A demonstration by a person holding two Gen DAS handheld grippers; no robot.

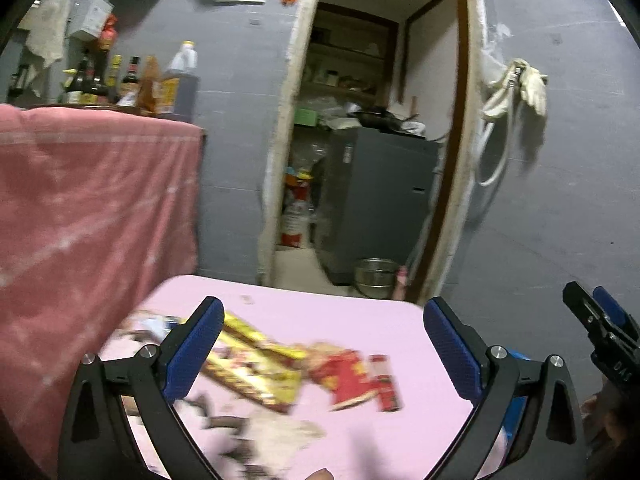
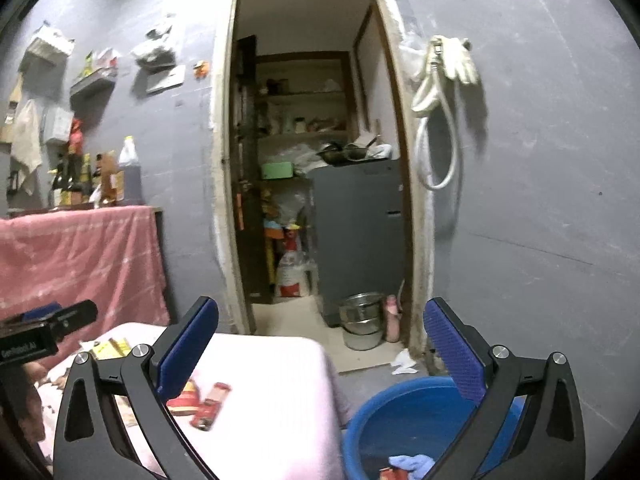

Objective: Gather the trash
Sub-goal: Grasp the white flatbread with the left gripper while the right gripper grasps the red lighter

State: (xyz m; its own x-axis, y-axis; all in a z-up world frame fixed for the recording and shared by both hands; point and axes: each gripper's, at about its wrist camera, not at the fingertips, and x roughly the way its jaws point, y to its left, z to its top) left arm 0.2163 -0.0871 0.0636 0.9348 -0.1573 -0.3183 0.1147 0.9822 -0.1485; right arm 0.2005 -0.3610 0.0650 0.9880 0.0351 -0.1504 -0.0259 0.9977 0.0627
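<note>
Below the right gripper [image 2: 320, 336], on the floor just beside the bench, stands a blue tub [image 2: 404, 408]. Inside it lie a crumpled blue cloth [image 2: 412, 463] and a red wrapper [image 2: 390, 473], the latter only partly in view at the lower edge. A steel pot [image 2: 362, 320] sits on the floor inside the doorway [image 2: 316, 152], with a pink bottle [image 2: 393, 318] just beside it.

Bench: a surface covered in pale pink cloth [image 1: 320, 320]. Trash remains on it: a yellow packet [image 1: 256, 360], a red and yellow wrapper [image 1: 348, 372] and a small red packet [image 1: 386, 380] lie near one another, with further scraps towards the near edge too blurred to identify.

Left gripper [image 1: 324, 344]: jaws wide apart, nothing between the pads, held above the trash. Right gripper: jaws equally wide apart and empty, held over the bench edge and the tub.

Room: grey walls. A pink drape [image 1: 88, 208] covers a counter to the left, carrying several bottles [image 1: 120, 80]. Through the doorway stand a grey cabinet [image 1: 380, 200] and shelves. A white hose and gloves [image 2: 444, 80] hang on the wall right of the door frame. A scrap of white paper [image 2: 404, 362] lies on the floor near the threshold.
</note>
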